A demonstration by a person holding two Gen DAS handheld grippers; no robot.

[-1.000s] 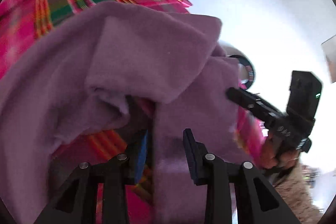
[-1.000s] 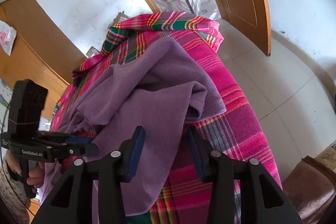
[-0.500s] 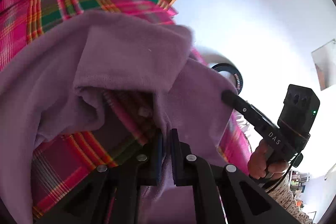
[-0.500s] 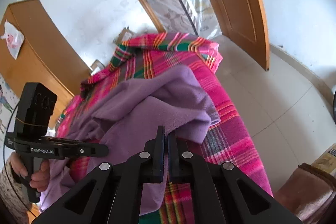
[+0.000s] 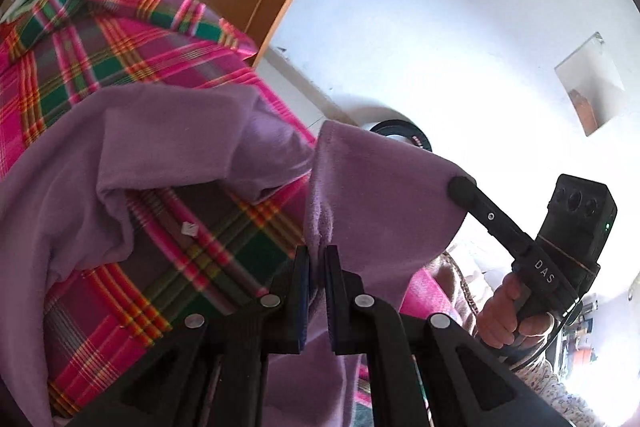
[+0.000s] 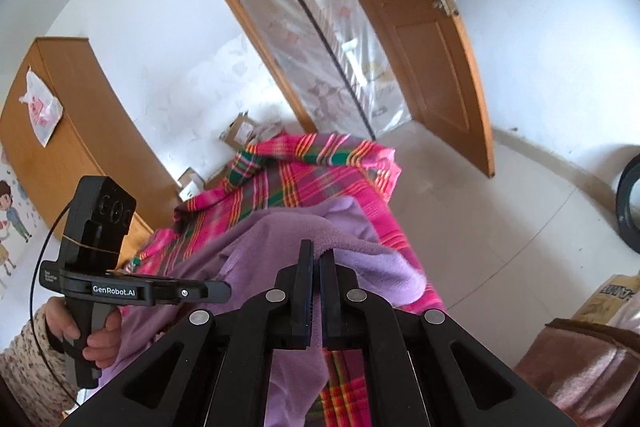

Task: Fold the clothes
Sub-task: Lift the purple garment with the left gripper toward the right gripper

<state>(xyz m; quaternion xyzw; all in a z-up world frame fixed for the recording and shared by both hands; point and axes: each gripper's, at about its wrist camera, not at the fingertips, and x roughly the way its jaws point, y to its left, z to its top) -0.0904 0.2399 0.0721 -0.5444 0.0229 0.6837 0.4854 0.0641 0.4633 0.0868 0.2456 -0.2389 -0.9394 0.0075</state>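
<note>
Pinching the purple garment (image 5: 380, 195), left gripper (image 5: 316, 255) and right gripper (image 6: 316, 259) hold it above the plaid blanket (image 5: 100, 59).

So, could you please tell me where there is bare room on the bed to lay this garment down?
The pink plaid blanket is bare beneath the lifted purple fleece garment, and toward its far corner near the wooden door. Crowded where fleece bunches by both hand-held grippers.

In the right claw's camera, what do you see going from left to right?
Orange wooden cabinet → black handheld left claw → pink plaid blanket → open orange wooden door → black ring at the floor's edge.
</note>
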